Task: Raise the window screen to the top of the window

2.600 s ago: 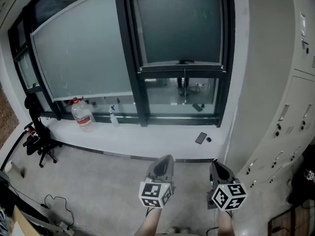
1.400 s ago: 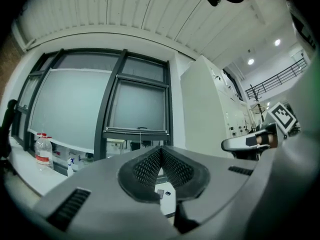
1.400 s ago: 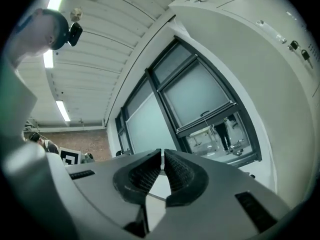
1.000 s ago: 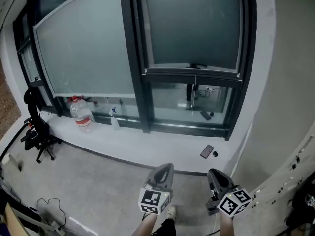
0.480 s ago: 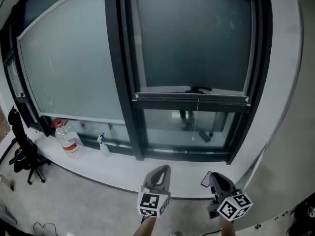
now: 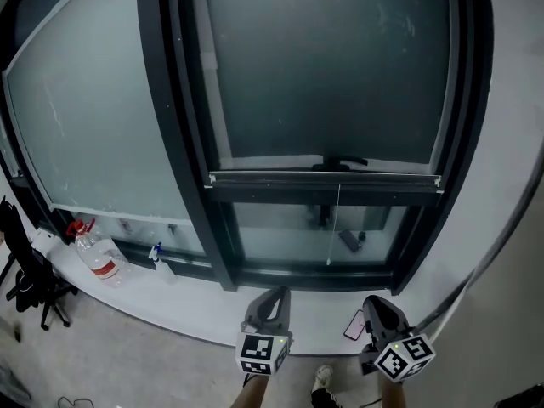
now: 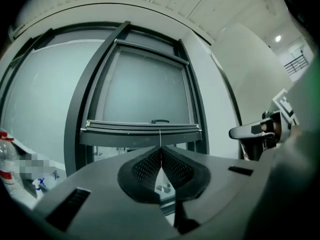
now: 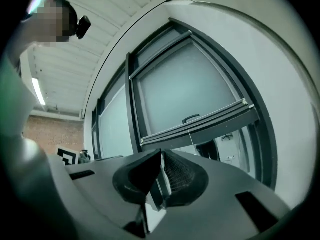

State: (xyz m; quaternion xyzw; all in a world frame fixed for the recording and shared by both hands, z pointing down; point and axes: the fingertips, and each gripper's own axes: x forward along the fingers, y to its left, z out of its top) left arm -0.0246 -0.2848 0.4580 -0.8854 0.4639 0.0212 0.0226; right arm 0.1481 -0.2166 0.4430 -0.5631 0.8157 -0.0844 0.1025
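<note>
The grey window screen (image 6: pixel 327 66) covers the upper part of the right-hand window. Its bottom bar (image 6: pixel 323 179) hangs about two thirds of the way down, with a small black handle (image 6: pixel 340 162) on it and a thin cord (image 6: pixel 337 219) below. My left gripper (image 6: pixel 270 300) and right gripper (image 6: pixel 380 313) are low in the head view, over the sill and well short of the bar. Both are shut and empty. The left gripper view shows the bar (image 7: pixel 142 127) and handle (image 7: pixel 160 120) straight ahead above my left gripper (image 7: pixel 161 159). In the right gripper view the bar (image 8: pixel 195 129) slants above my right gripper (image 8: pixel 161 171).
A white windowsill (image 6: pixel 195 317) runs below the window, with a phone (image 6: pixel 354 323) lying near my right gripper. A large water bottle (image 6: pixel 92 257) and a spray bottle (image 6: pixel 160 260) stand on it at the left. A black office chair (image 6: pixel 30 279) is at the far left.
The window has drawn much closer and fills more of the head view. Both grippers stay low and shut. The screen's bottom bar is at the same height in the frame.
</note>
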